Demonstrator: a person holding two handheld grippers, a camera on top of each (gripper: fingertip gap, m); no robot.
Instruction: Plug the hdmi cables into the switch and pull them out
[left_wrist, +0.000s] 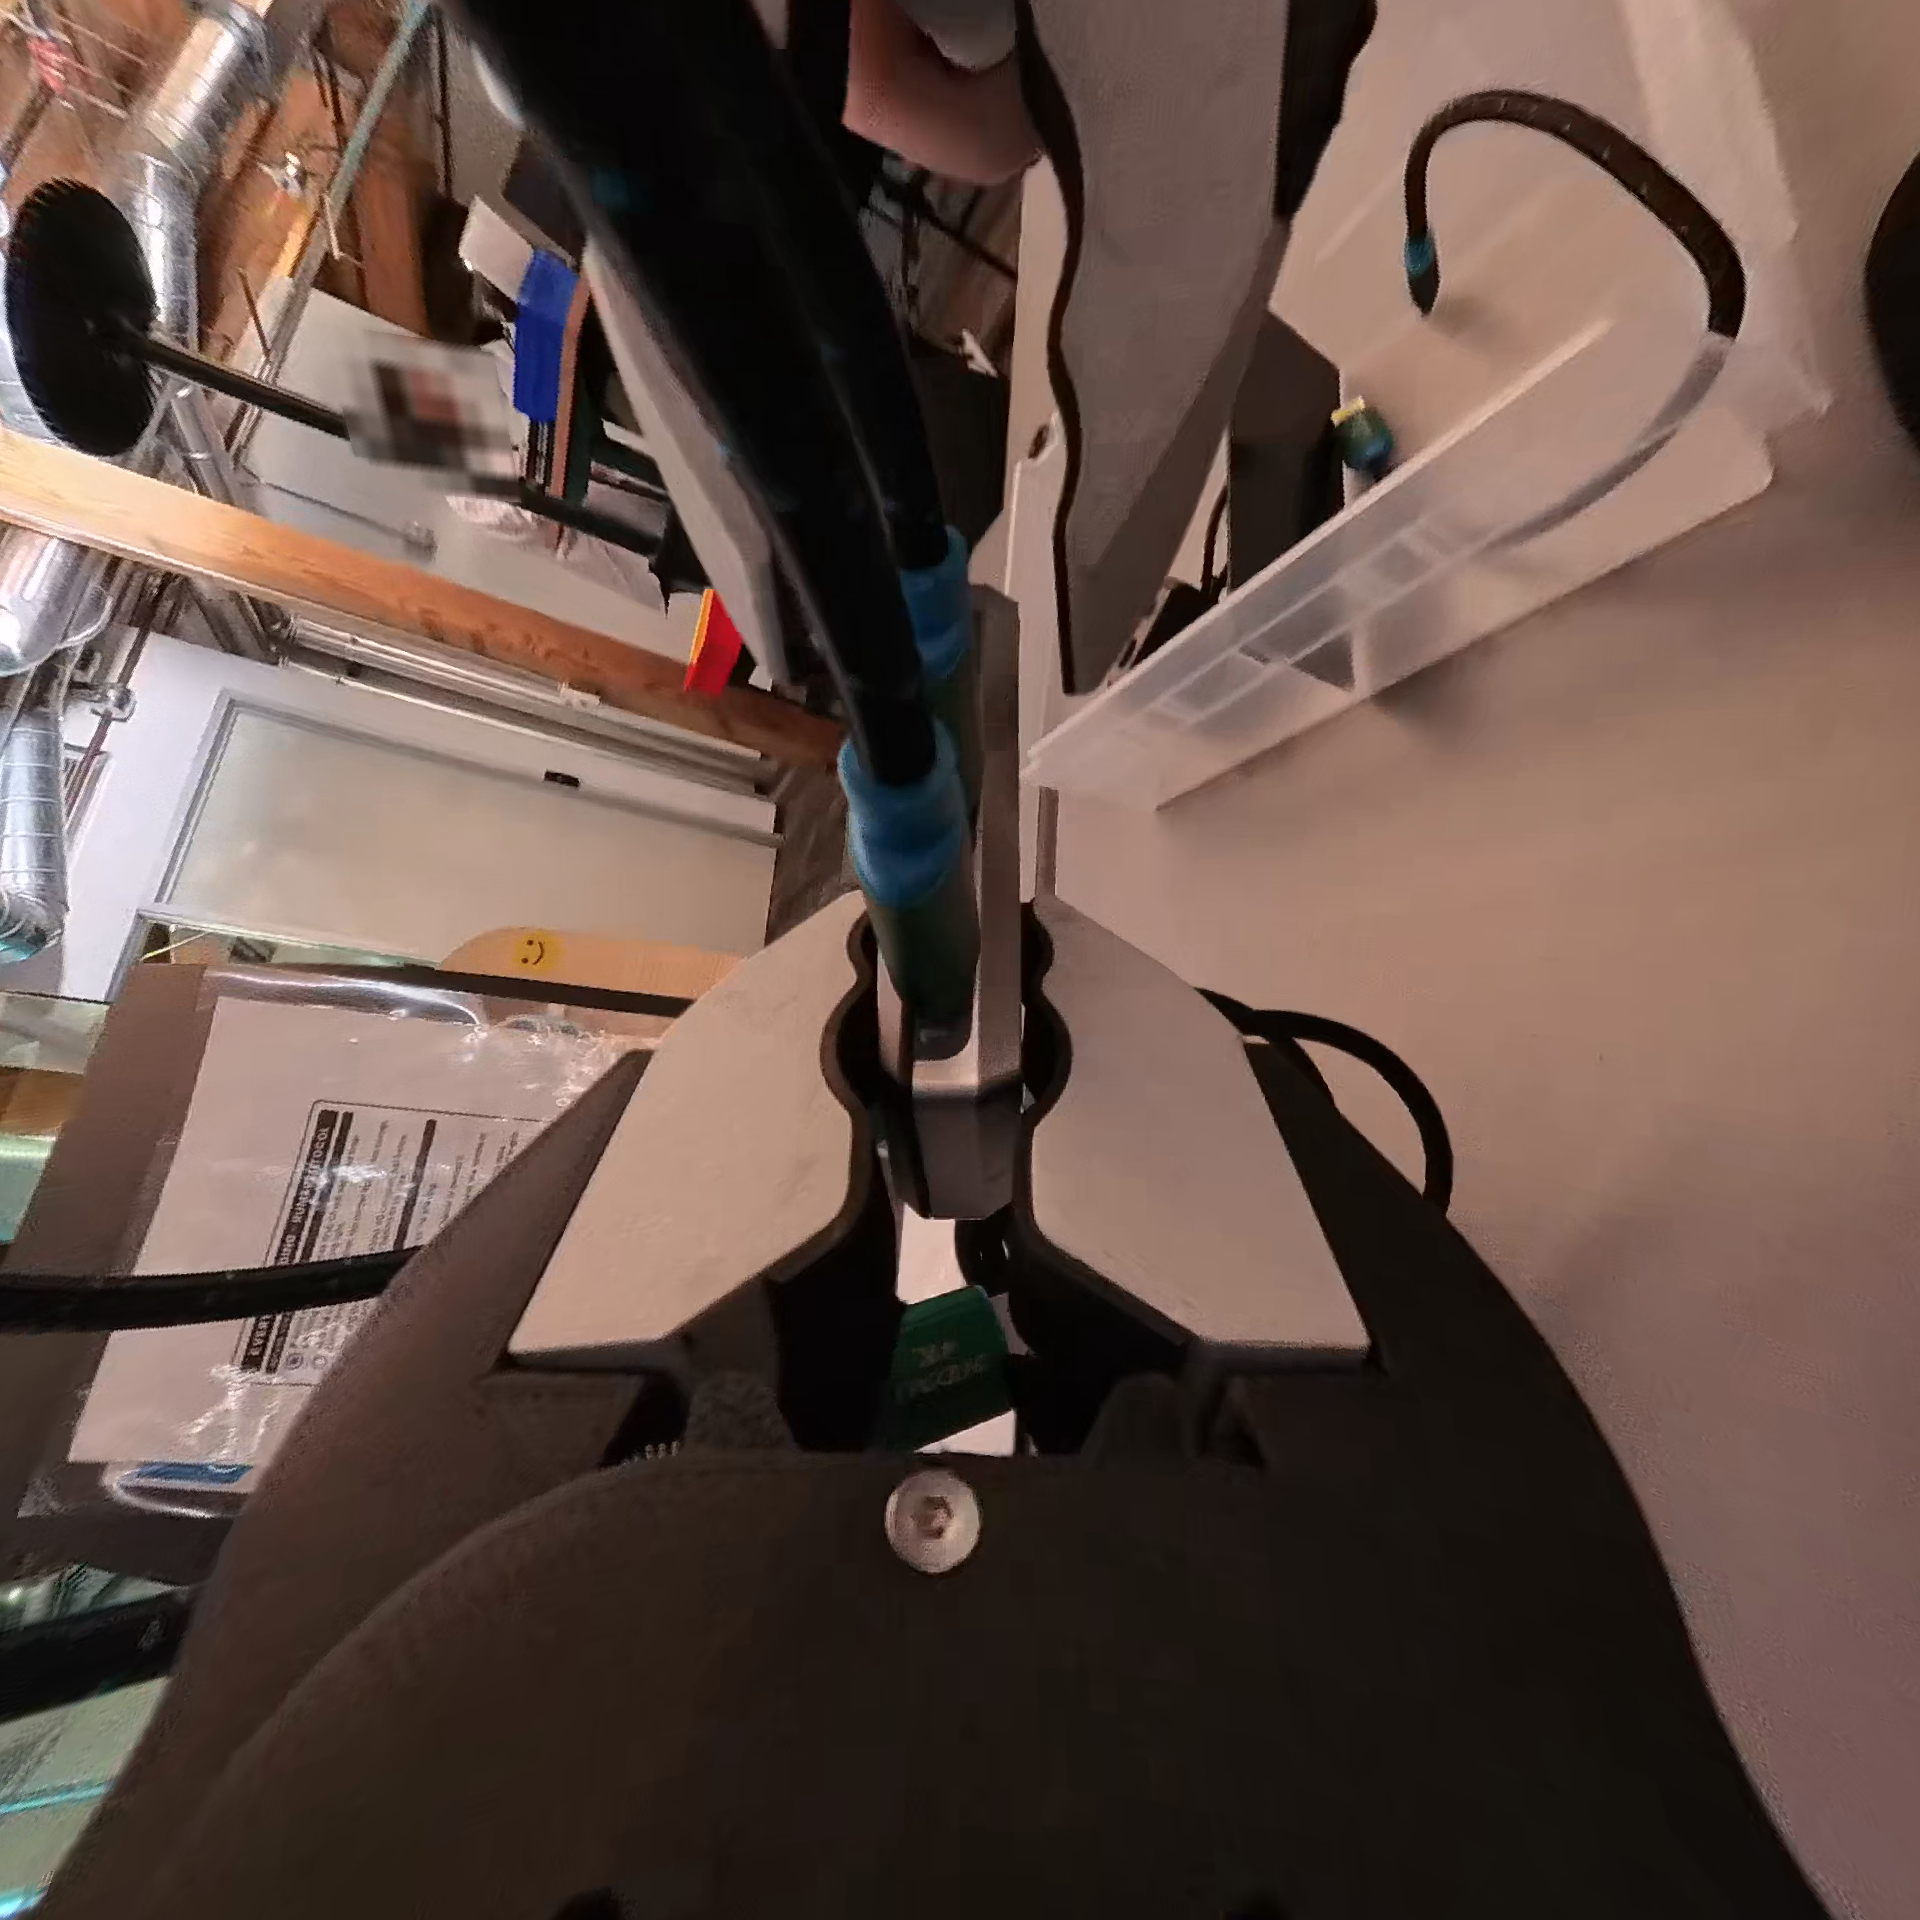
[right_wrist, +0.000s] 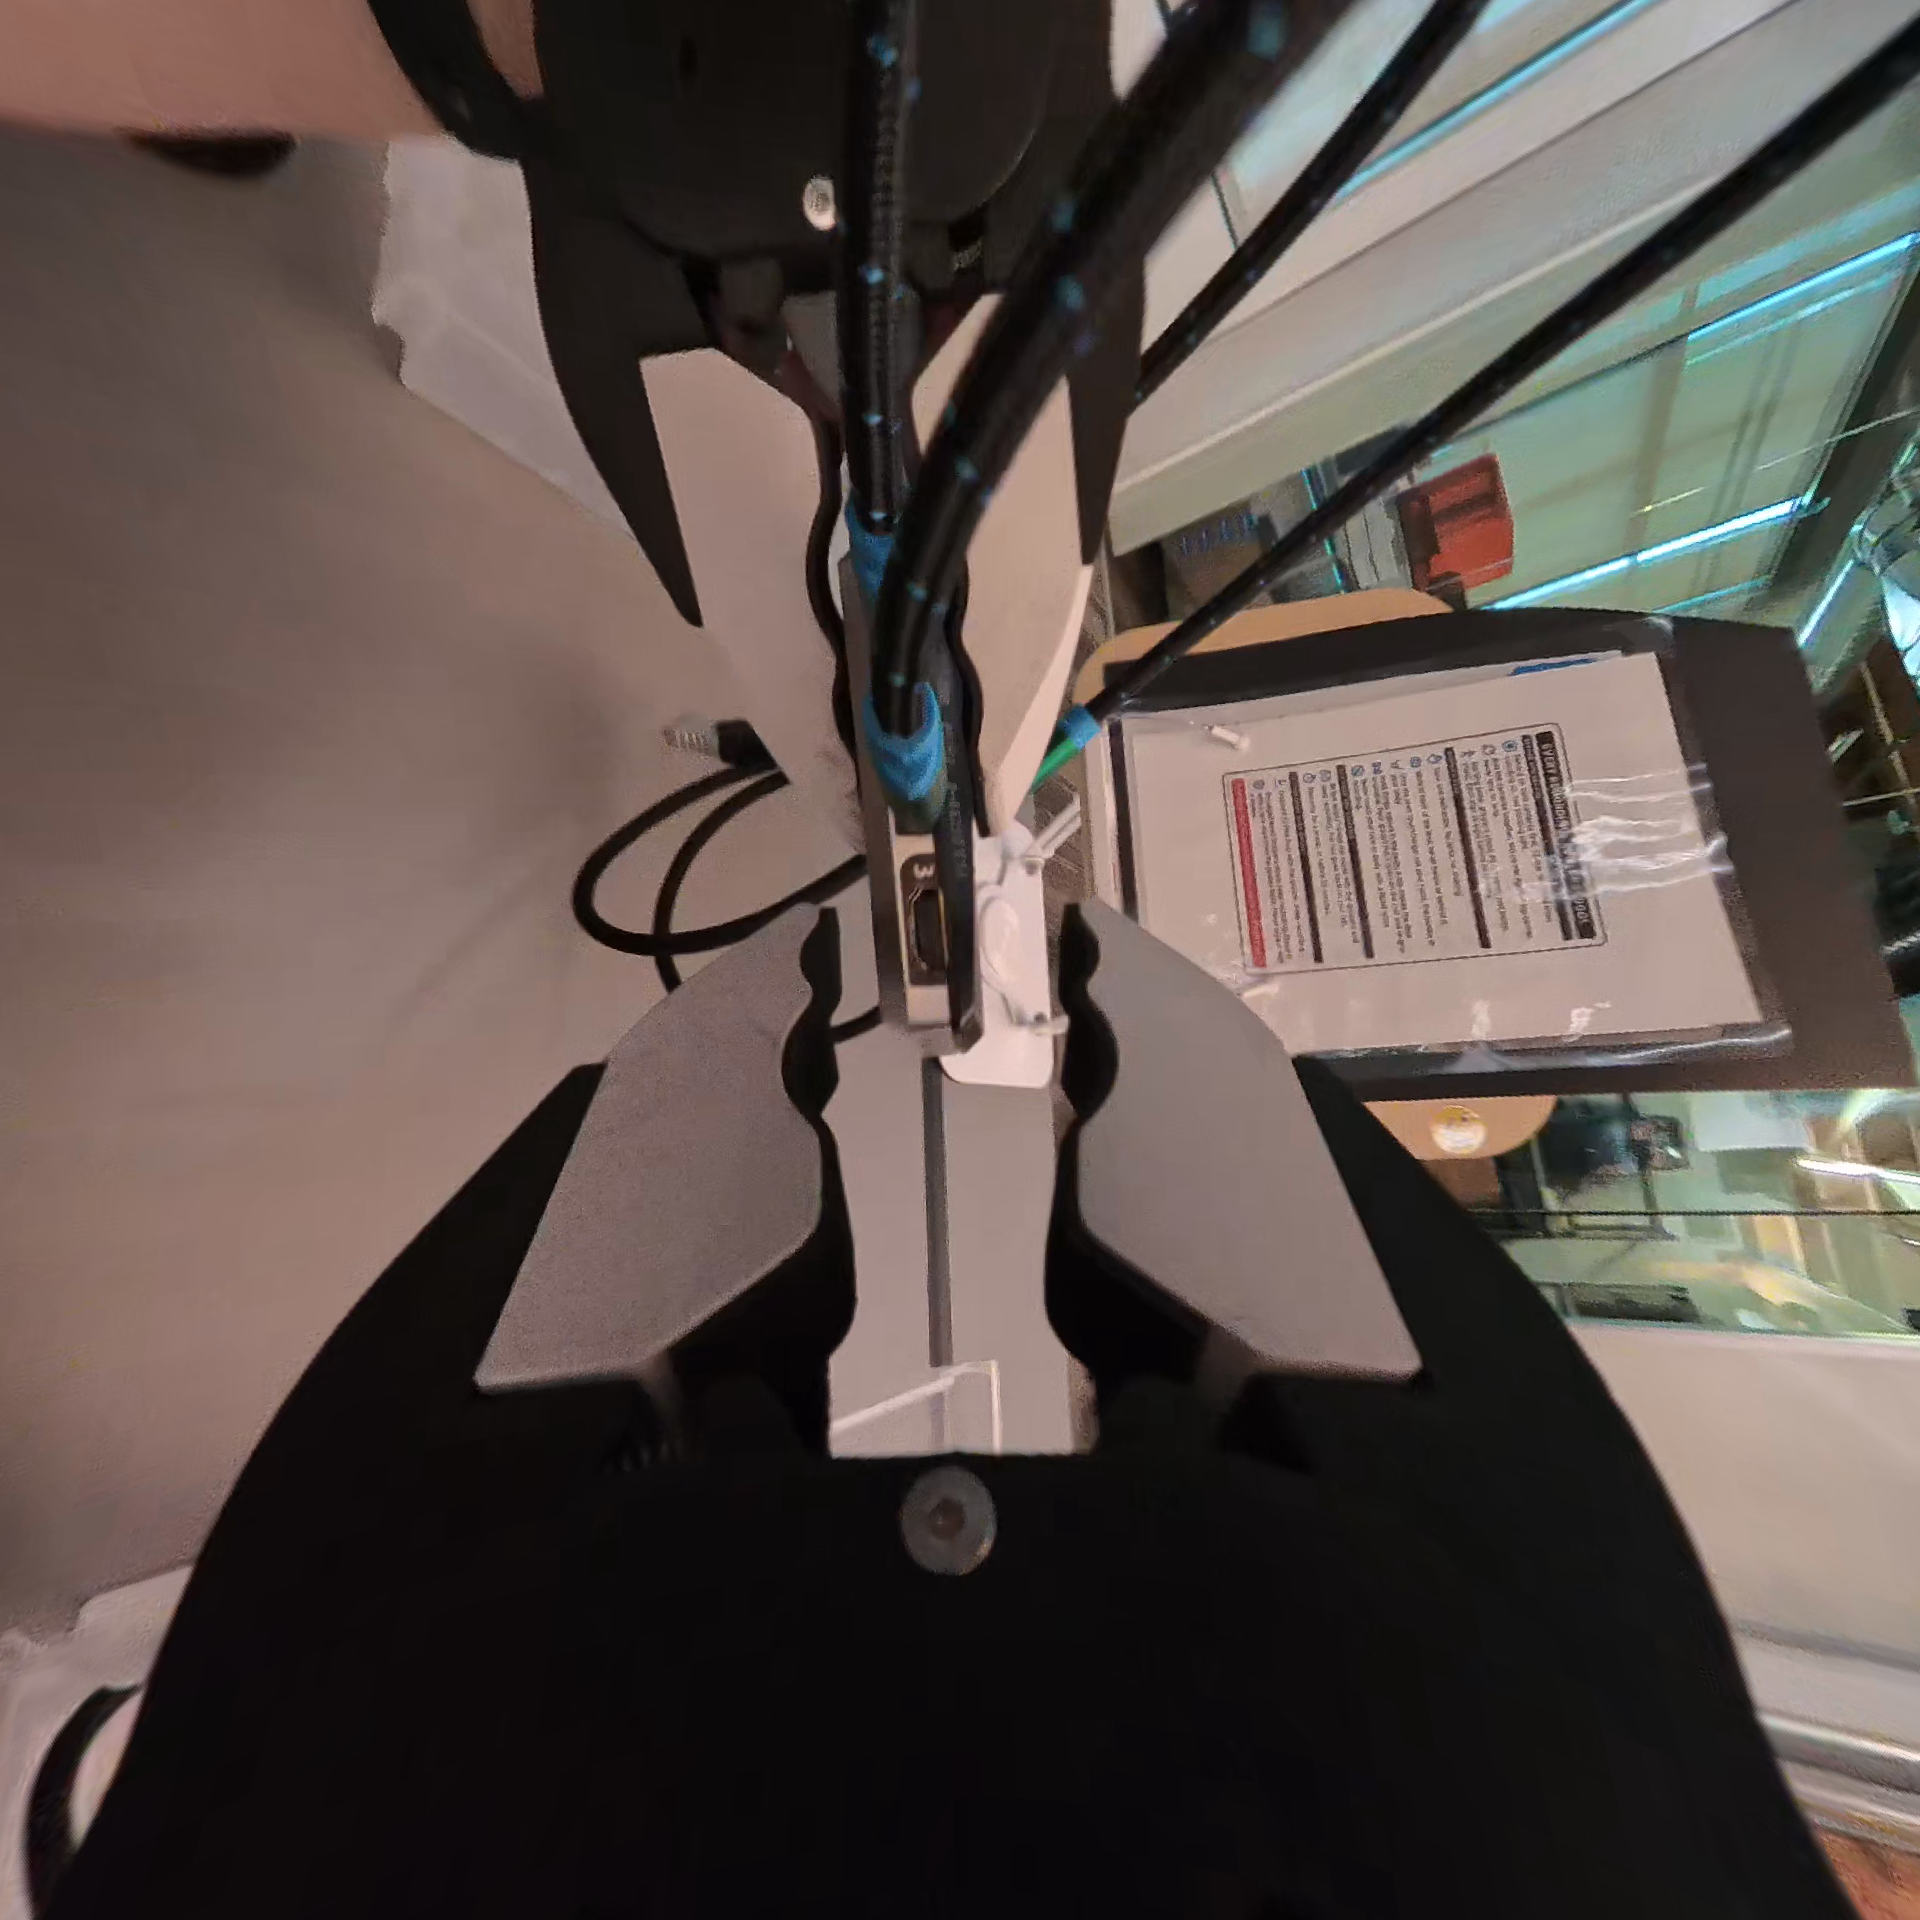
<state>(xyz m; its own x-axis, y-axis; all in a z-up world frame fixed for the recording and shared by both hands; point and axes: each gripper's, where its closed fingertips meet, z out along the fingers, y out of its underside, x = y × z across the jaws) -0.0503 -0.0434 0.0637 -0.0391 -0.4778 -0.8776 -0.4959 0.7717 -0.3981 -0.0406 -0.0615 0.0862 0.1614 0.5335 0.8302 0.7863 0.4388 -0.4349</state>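
Switch (left_wrist: 961, 1091): grey metal bar clamped between the left fingers (left_wrist: 951, 1049), held over the white desk (left_wrist: 1558, 1039).
Cables (left_wrist: 904, 831): two black leads with blue collars plugged in; nearest port (right_wrist: 925, 925) vacant, bearing a numeral.
Right fingers (right_wrist: 940, 997): spread apart, flanking the switch end, not touching.
Sheet (right_wrist: 1403, 852): printed, under plastic; text too small.
Spare cable (left_wrist: 1579, 208): loose on the desk beside a clear tray (left_wrist: 1403, 603).

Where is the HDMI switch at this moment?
The switch is clamped at one end by the left gripper. In the right wrist view it sits just beyond the open right gripper, its empty port below the plugged cables.
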